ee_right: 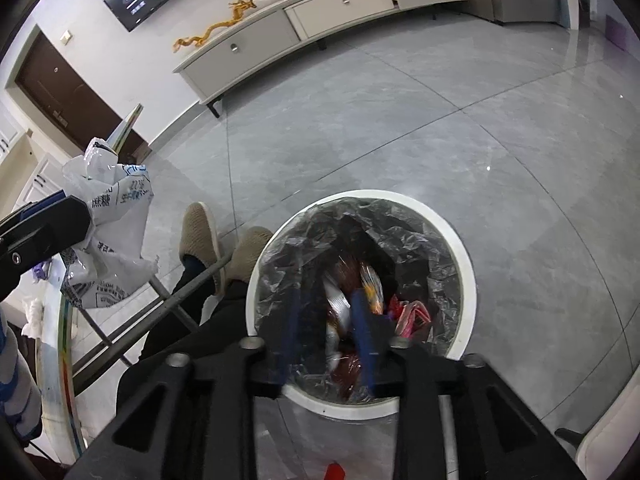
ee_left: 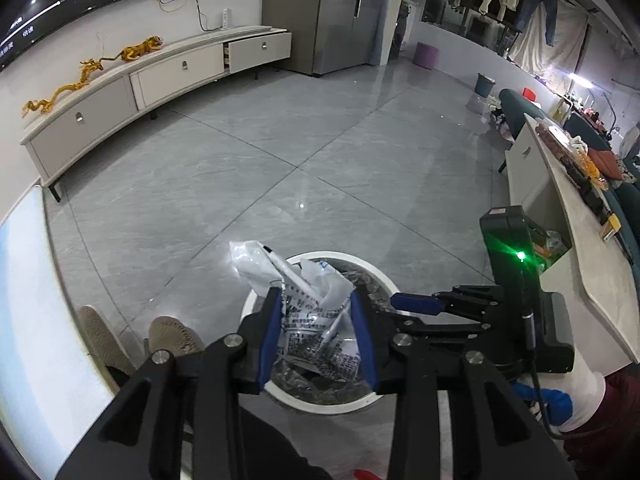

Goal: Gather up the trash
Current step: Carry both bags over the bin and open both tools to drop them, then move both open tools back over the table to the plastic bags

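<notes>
A white round trash bin (ee_right: pixel 468 280) with a black liner stands on the grey floor; red, silver and orange wrappers (ee_right: pixel 412 316) lie inside. My right gripper (ee_right: pixel 326 296) hangs over the bin's mouth, blue pads apart and nothing pressed between them. My left gripper (ee_left: pixel 315 294) is shut on a crumpled white printed plastic wrapper (ee_left: pixel 260 260) above the bin's rim (ee_left: pixel 360 260). In the right wrist view, that wrapper (ee_right: pixel 116 216) hangs from the left gripper (ee_right: pixel 80 210) left of the bin. The right gripper (ee_left: pixel 416 300) shows just right of it in the left wrist view.
A person's slippered feet (ee_right: pixel 200 232) rest beside the bin on its left. A glass table edge (ee_right: pixel 52 360) with metal legs is at the near left. A low white table (ee_left: pixel 580 240) with clutter runs along the right. A long TV cabinet (ee_left: pixel 140 88) lines the far wall.
</notes>
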Demonstrator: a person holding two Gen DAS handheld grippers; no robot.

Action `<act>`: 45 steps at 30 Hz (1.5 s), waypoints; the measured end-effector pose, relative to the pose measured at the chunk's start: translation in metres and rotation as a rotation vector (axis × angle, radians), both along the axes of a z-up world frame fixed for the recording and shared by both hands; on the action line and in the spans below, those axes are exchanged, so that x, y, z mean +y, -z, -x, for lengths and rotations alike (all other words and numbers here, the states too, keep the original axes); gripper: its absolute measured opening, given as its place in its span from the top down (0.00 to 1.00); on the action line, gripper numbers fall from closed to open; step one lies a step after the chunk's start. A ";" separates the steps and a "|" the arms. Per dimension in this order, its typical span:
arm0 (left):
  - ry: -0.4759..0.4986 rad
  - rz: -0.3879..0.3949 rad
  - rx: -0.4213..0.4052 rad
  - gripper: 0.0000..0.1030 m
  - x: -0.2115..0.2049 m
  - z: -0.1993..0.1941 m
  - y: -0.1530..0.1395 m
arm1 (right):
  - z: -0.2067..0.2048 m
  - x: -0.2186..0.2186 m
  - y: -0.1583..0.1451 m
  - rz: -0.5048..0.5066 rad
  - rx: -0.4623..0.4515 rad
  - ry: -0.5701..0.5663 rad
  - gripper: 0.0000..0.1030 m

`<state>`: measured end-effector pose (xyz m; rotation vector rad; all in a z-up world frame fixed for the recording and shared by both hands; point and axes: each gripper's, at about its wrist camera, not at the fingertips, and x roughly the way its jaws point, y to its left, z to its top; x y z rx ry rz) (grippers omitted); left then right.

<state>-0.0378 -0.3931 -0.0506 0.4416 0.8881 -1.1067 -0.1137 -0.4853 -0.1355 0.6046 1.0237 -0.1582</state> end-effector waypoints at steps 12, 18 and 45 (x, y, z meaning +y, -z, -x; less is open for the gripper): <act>0.004 0.051 0.118 0.43 -0.014 -0.009 0.004 | 0.019 -0.013 -0.028 0.094 -0.008 0.080 0.57; -0.030 0.082 0.089 0.43 0.001 -0.011 -0.011 | 0.030 -0.007 -0.056 0.132 -0.045 0.098 0.56; -0.879 0.016 -0.166 0.43 0.377 -0.072 -0.052 | -0.062 0.218 -0.160 0.098 -0.313 -0.506 0.55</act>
